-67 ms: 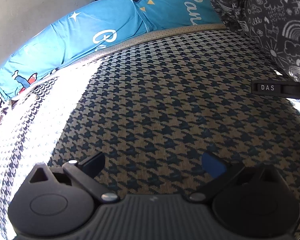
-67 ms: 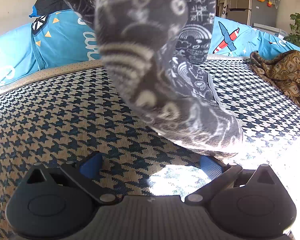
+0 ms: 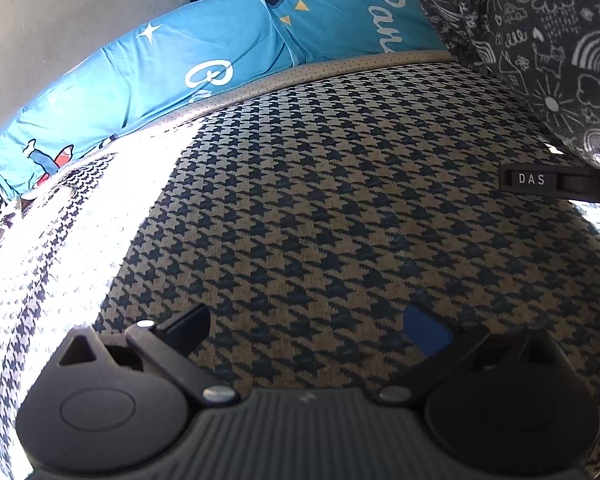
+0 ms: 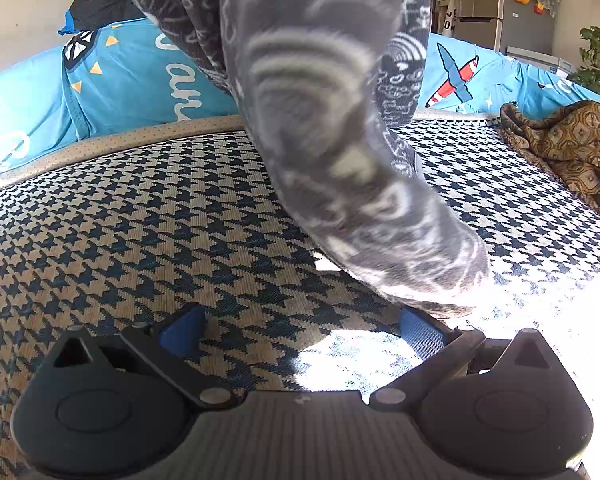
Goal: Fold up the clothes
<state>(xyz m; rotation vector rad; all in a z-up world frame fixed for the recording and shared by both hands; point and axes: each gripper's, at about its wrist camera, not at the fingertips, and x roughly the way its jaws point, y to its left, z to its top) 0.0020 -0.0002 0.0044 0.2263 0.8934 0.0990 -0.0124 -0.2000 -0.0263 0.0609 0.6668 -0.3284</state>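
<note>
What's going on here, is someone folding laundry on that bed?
Not folding yet. A grey doodle-print garment hangs over the houndstooth bed cover, its lower end touching down just ahead of the right claw. Both claws are open and empty; the left claw hovers over bare cover.

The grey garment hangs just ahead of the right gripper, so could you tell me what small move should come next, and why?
Probably ease the right gripper forward and right, then close on the grey garment. Its jaws stand open and empty, and the garment's low end hangs just past the right finger, about touching the houndstooth cover. The left gripper is open over bare cover.
</note>
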